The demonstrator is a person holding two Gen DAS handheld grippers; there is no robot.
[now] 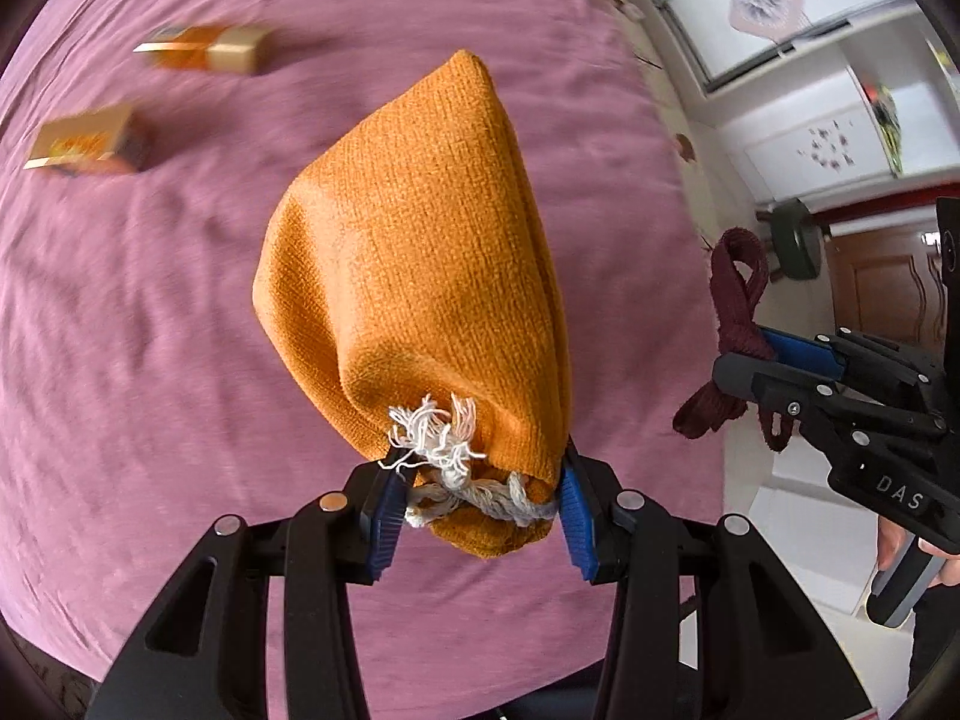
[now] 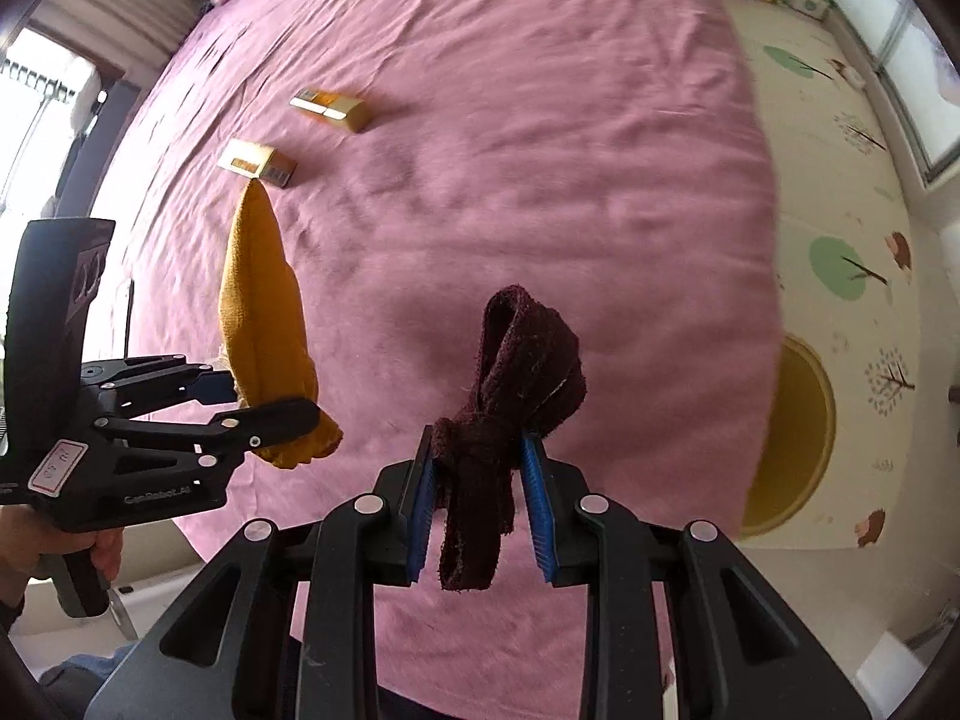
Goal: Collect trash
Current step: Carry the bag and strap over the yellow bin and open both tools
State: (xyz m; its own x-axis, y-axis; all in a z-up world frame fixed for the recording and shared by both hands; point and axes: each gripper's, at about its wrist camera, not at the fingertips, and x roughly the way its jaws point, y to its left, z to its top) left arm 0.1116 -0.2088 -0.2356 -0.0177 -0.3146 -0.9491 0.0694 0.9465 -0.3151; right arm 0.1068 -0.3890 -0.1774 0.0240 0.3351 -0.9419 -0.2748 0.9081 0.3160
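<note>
Both wrist fisheyes look steeply down, close above the pink bedspread (image 1: 150, 300). Each catches the other gripper at its frame edge, and both share two boxes (image 2: 258, 163) upper left.

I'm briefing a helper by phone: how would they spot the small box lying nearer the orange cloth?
Look at the pink bedspread; two gold-and-orange boxes lie on it. The nearer box sits just past the tip of the hanging orange cloth, and, unlike the other box, shows a dark end.

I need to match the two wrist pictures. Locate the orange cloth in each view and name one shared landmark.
Left wrist: orange cloth fills the centre, clamped in the left hand-held gripper.
Right wrist: at left, hanging over the pink bedspread.
Shared landmark: two gold boxes on the bedspread.
</note>
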